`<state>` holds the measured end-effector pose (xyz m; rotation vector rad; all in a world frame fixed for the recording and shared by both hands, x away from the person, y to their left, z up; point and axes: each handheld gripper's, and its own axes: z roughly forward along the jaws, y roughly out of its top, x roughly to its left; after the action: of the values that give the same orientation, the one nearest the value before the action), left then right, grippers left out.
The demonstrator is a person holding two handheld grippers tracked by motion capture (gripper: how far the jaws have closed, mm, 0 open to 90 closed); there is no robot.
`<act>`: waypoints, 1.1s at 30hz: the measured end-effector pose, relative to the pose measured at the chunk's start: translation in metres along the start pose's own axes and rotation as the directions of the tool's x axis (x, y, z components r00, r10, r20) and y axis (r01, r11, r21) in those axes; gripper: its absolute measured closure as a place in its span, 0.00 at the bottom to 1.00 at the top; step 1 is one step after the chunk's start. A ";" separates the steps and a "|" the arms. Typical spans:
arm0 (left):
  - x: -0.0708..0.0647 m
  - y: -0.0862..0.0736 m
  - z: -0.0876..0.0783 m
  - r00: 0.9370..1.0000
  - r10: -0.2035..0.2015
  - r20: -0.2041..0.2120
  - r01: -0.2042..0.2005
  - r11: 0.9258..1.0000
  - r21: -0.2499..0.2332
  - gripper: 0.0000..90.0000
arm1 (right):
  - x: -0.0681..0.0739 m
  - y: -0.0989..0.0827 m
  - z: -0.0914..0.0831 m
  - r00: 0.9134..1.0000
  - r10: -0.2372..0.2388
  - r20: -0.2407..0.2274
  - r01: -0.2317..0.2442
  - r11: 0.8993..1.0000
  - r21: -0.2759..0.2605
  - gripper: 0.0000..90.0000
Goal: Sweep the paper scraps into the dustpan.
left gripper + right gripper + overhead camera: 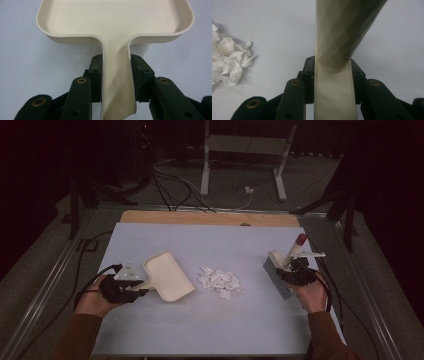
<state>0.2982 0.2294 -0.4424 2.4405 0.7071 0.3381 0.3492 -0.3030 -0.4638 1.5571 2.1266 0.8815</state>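
Brown-sleeved forearms enter the high view from below; the left gripper [131, 288] clamps the handle of a cream plastic dustpan [167, 275] lying on the pale grey table [210, 325], left of a pile of torn white paper scraps [220, 281]. Right of the pile, the right gripper [295, 270] grips a cream hand brush with grey bristles and a red-tipped handle [281, 270].

Left gripper view: black jaws pinch the dustpan's handle [116, 82].

Right gripper view: jaws squeeze the brush's handle [334, 75], scraps [229, 60] at left

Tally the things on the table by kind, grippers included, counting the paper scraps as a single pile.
Dustpan: 1
Brush: 1
Pile of white paper scraps: 1
Grippers: 2, the left gripper shut on the dustpan's handle, the right gripper shut on the brush's handle
Total: 5
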 end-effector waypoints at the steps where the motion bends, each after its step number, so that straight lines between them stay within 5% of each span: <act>1: 0.000 0.000 0.001 1.000 0.002 0.002 -0.002 1.000 0.004 0.74 | 0.000 0.000 0.000 1.000 0.000 0.000 0.000 1.000 0.000 0.74; 15: -0.001 0.011 0.014 0.999 0.026 0.029 -0.027 0.999 0.034 0.74 | 0.002 0.000 0.001 1.000 -0.004 0.004 0.004 1.000 -0.002 0.74; 20: -0.001 0.013 0.020 0.998 0.030 0.049 -0.033 0.998 0.046 0.74 | 0.002 0.001 0.002 0.999 0.019 -0.034 -0.019 1.000 -0.005 0.74; 33: 0.001 0.018 0.035 0.993 0.031 0.116 -0.041 0.995 0.086 0.74 | 0.005 0.002 0.003 1.000 0.003 -0.017 -0.003 1.000 -0.005 0.74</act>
<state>0.3197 0.2013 -0.4597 2.5353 0.6415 0.1823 0.3504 -0.2972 -0.4640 1.5558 2.1324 0.9035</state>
